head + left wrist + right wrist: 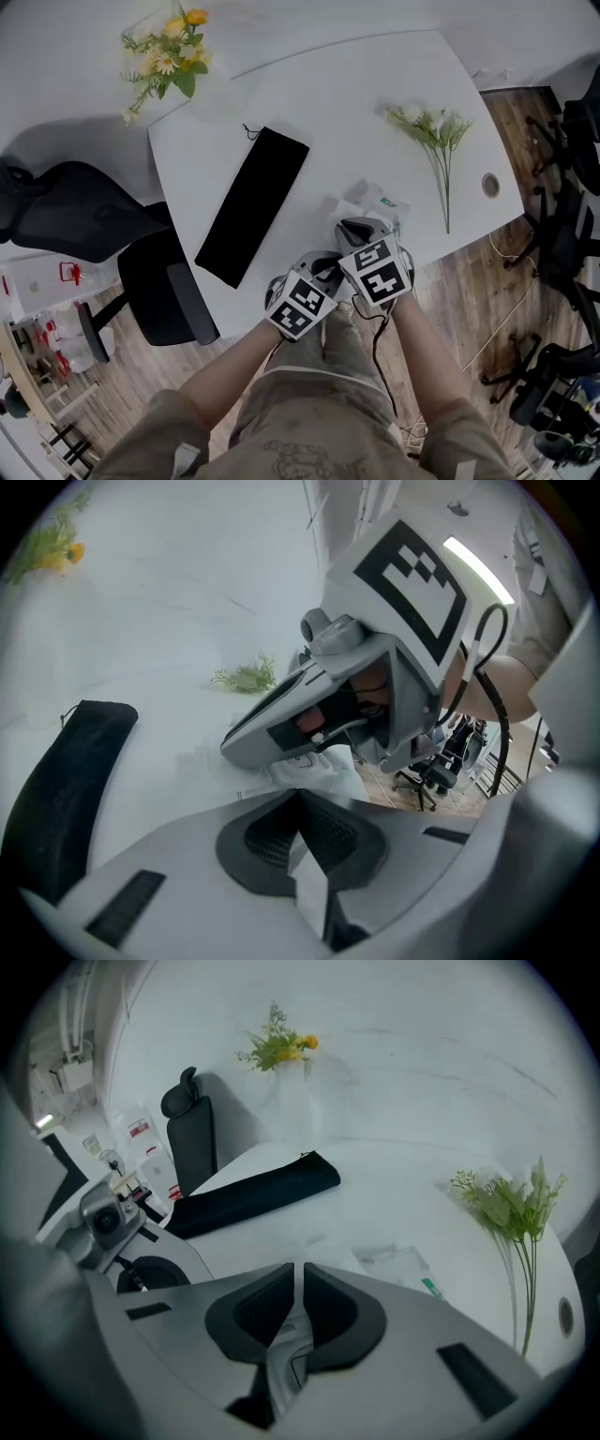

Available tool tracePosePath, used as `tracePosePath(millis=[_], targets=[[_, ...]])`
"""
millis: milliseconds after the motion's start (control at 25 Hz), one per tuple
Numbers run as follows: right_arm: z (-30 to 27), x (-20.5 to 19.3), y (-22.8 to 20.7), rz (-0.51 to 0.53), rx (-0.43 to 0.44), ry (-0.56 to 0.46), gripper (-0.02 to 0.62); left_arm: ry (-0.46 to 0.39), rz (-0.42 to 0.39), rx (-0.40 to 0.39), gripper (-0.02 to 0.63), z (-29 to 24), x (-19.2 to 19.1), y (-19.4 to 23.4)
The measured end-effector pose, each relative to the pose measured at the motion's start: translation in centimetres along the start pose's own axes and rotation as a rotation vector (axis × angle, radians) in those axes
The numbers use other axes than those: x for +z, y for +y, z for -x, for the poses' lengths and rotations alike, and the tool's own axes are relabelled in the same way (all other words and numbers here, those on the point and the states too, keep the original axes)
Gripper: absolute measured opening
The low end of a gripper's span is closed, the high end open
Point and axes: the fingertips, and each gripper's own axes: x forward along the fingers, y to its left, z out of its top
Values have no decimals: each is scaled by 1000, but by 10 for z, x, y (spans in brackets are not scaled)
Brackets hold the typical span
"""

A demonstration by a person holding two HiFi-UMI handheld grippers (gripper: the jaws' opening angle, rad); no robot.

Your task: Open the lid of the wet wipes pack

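Wet wipes pack (380, 200) lying flat near the front edge of the counter (375, 103), half covered by both grippers. Left gripper (298, 799) closed on a white fold at the pack's near end, apparently serving as the anchor: hold that clamp low and firm, pressing the pack against the counter. Right gripper (300, 1274) drawn narrow, fingers (333, 1312) pinching a pale tab, probably the lid (284, 1358). Check for a bite on the tab alone, not on the film beneath. Then peel up and back in a slow arc, away from the left gripper, never straight up. Expect the light pack to rise with the lid under a slack anchor; stop and re-grip rather than tug.
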Motion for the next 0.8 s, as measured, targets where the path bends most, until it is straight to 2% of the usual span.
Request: tracePosePath(millis=[160,400,560,800], targets=[[26,5,-9,-85,-16,-93,53,5,50,9,17,12,2,3],[93,14,-19,-162,-29,-210,52,-64,67,62,17,49,31,8],[140,23,-20,-160,-58,-284,52,-109,24,97,17,73,65,3],[206,41,-7,-142,-78,-395,52,-165,-85,134,17,106,114,-18]])
